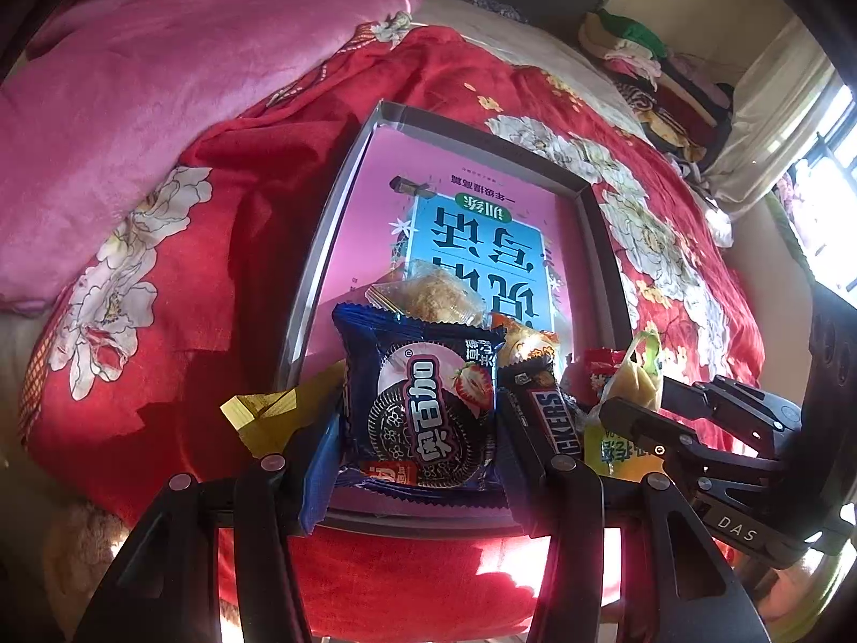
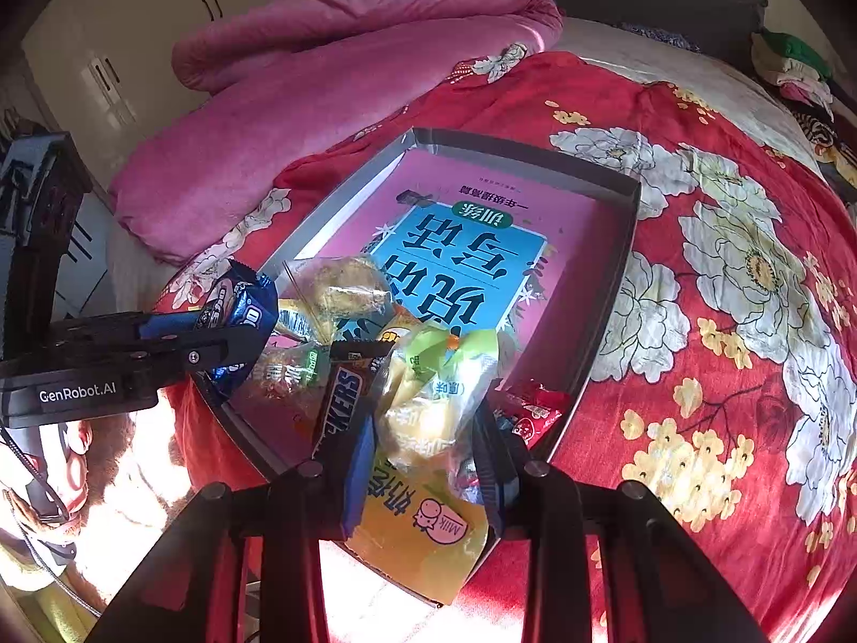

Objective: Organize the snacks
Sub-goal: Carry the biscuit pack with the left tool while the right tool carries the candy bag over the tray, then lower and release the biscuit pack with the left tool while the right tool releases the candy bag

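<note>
The left gripper [image 1: 418, 428] clamps a dark-blue strawberry cookie packet [image 1: 423, 407] over the grey shallow box [image 1: 605, 246]; only the right wrist view shows the right gripper [image 2: 428, 428] gripping a clear yellow-green snack bag [image 2: 428, 402].

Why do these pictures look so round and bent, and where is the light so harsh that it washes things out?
Left wrist view: the wide lens bows the grey tray and darkens the corners; the window is blown out white. Right wrist view: the same bending; sunlight bleaches the area below the left gripper, while the snacks, like the yellow milk candy bag, stay sharp.
</note>
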Action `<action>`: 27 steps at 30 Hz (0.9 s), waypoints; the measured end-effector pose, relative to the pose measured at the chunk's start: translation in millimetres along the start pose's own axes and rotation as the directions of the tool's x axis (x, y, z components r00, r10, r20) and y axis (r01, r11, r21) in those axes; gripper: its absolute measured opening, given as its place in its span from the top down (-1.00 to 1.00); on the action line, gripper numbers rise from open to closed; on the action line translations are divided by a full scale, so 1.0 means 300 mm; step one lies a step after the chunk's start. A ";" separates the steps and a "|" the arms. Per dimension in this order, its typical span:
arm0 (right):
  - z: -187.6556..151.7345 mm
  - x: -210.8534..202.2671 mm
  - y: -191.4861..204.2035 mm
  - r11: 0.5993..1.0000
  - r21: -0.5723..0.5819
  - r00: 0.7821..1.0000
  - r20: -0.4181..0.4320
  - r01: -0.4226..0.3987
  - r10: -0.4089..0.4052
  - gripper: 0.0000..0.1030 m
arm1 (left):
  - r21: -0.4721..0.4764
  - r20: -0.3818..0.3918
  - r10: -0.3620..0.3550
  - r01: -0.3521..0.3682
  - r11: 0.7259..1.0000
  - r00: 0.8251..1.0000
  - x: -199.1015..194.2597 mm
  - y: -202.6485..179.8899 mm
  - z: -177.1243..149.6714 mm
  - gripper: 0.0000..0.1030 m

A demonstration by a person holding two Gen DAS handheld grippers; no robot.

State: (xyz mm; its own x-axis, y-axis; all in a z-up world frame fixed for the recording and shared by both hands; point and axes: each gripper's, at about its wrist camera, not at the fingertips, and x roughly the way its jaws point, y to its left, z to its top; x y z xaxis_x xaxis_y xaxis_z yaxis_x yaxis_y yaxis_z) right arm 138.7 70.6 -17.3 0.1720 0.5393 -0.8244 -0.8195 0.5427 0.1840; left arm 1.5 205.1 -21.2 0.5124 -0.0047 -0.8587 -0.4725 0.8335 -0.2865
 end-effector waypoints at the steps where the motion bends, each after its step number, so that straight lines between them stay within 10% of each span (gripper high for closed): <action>1: 0.002 0.003 0.002 1.000 -0.002 1.000 -0.001 0.000 0.000 0.32 | -0.002 -0.002 -0.002 0.002 1.000 1.000 0.002 0.002 0.000 -0.05; 27: 0.023 0.058 0.038 0.999 -0.013 0.999 -0.021 -0.039 0.039 0.23 | 0.004 -0.021 -0.020 0.020 1.000 1.000 0.030 -0.019 0.007 -0.05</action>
State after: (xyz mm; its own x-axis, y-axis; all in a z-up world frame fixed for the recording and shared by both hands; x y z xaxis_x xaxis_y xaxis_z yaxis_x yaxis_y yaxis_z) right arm 136.1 90.6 -25.9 0.1286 0.5465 -0.8275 -0.8326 0.5129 0.2093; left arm 10.3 201.5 -26.6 0.5061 -0.0331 -0.8618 -0.4591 0.8356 -0.3017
